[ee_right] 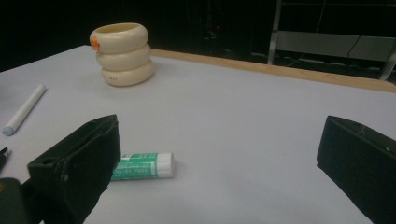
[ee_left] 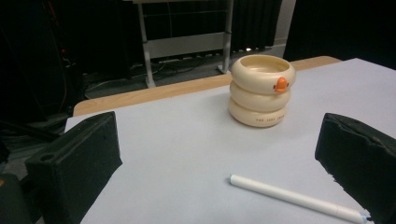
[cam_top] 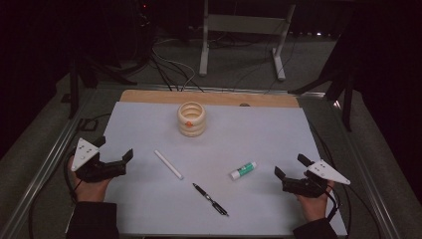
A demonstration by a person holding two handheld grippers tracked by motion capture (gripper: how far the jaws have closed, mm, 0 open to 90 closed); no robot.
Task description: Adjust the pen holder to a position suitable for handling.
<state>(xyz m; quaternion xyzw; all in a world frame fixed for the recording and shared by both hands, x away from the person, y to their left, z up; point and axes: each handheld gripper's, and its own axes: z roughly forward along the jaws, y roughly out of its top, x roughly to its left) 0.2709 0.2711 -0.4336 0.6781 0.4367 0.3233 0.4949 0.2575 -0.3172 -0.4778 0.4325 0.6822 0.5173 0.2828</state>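
High view: left gripper (cam_top: 115, 151) at lower left and right gripper (cam_top: 290, 166) at lower right, both wide open, empty. White pen (cam_top: 168, 164), black pen (cam_top: 210, 199), glue stick (cam_top: 243, 170) lie between them, centre-bottom.

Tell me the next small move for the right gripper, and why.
Probably ease the right gripper forward and left to straddle the glue stick. Its jaws stand wide open and empty, the stick lies flat just ahead of them, and the cream ringed holder stands open-topped farther back.
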